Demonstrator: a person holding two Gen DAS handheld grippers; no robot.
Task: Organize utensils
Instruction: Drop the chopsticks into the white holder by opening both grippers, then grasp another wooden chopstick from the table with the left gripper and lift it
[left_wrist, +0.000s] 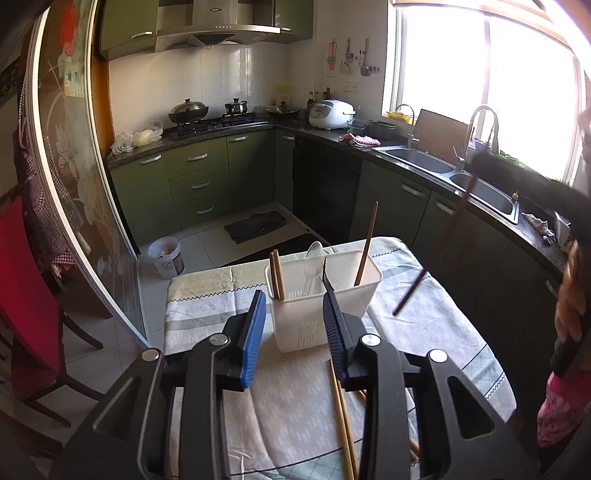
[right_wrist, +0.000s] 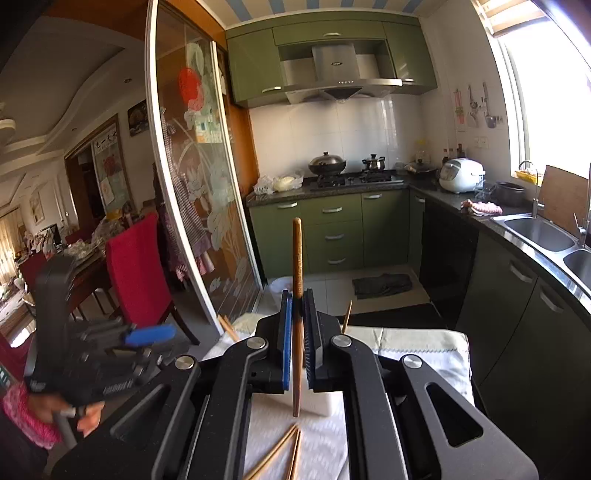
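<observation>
Left wrist view: the left gripper (left_wrist: 293, 314) stands part open and empty before the white utensil holder (left_wrist: 321, 295) on the worktop (left_wrist: 424, 325).

Right wrist view: the right gripper (right_wrist: 298, 314) is clamped on an upright wooden chopstick (right_wrist: 297, 266).

We see a cloth-covered desk (left_wrist: 424, 332) bearing a white utensil caddy (left_wrist: 317, 295) at its middle and loose chopsticks (left_wrist: 343, 417) lying nearer.

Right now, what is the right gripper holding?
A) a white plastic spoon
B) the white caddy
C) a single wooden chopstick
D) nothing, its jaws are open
C: in the right wrist view the right gripper has its blue pads closed on one upright wooden chopstick, above the cloth-covered table.
</observation>
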